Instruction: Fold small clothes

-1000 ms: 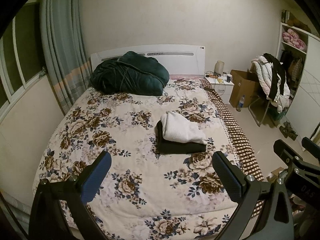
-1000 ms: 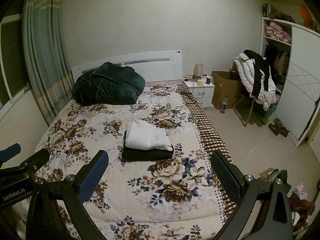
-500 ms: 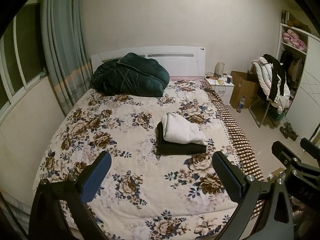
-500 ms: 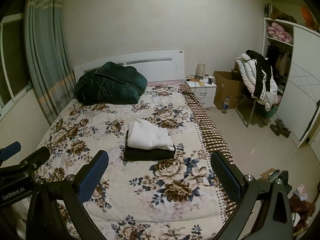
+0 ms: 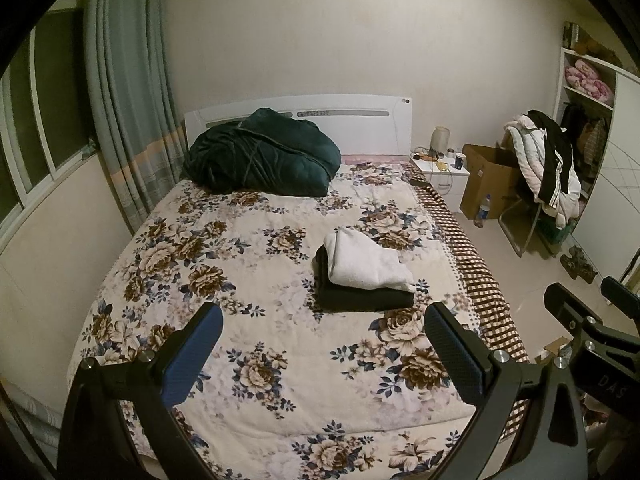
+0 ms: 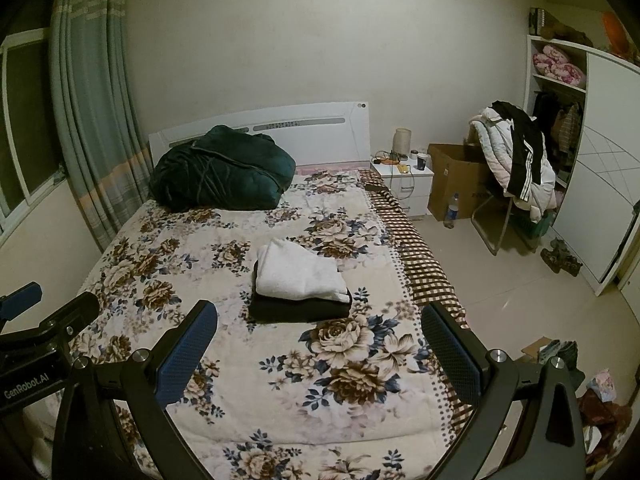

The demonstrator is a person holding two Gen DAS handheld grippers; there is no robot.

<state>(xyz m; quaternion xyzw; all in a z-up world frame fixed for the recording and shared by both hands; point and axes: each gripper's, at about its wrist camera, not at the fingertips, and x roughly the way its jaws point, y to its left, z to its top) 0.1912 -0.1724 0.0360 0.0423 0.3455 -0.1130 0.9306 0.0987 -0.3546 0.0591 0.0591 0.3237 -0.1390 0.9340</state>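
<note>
A folded white garment (image 5: 366, 261) lies on top of a folded black garment (image 5: 362, 298) on the floral bedspread (image 5: 248, 280), right of the bed's middle. The stack also shows in the right wrist view: the white garment (image 6: 298, 272) on the black garment (image 6: 300, 309). My left gripper (image 5: 322, 330) is open and empty, held above the near part of the bed, well short of the stack. My right gripper (image 6: 318, 326) is open and empty too, at about the same distance. Each gripper shows at the edge of the other's view.
A dark green bundled duvet (image 5: 260, 160) sits by the white headboard (image 5: 360, 114). A nightstand (image 5: 442, 172), a cardboard box (image 5: 486, 184), a chair heaped with clothes (image 5: 544, 164) and a wardrobe (image 6: 600, 184) stand at the right. Curtain and window are at the left.
Both grippers have tilted and drawn back slightly, so the bed and stack sit a little lower in view. Nothing was taken hold of; the stack has not moved.
</note>
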